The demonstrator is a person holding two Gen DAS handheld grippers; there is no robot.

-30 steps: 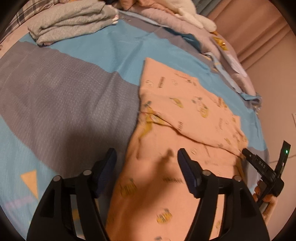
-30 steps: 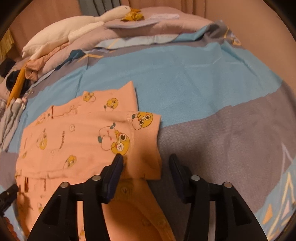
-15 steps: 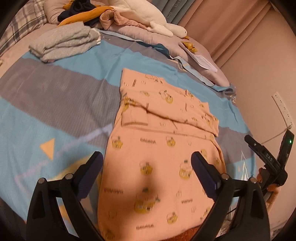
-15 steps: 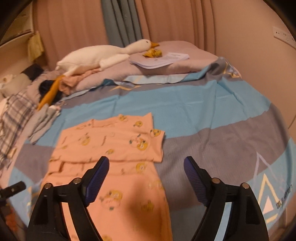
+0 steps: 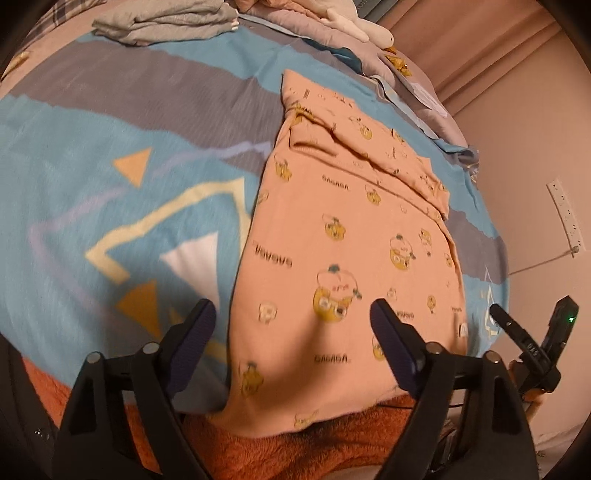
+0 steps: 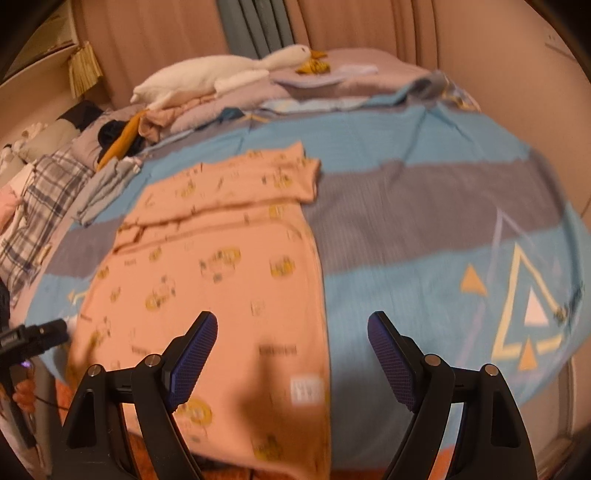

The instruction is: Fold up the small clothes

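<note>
A peach garment with yellow cartoon prints lies flat on the bed, its far end folded over in a band; it also shows in the right wrist view. Its near hem hangs over the bed's front edge. My left gripper is open and empty, above the garment's near left corner. My right gripper is open and empty, above the garment's near right edge. The right gripper also shows at the left wrist view's right edge; the left one shows at the right wrist view's left edge.
The bed has a blue and grey sheet with triangle prints. Folded grey clothes lie at the far left. A white plush goose and a clothes heap sit at the head. An orange blanket hangs at the front edge.
Both grippers have opened wide, let go of the folded far end and pulled back from it to the near hem. The garment lies still with its top folded over.
</note>
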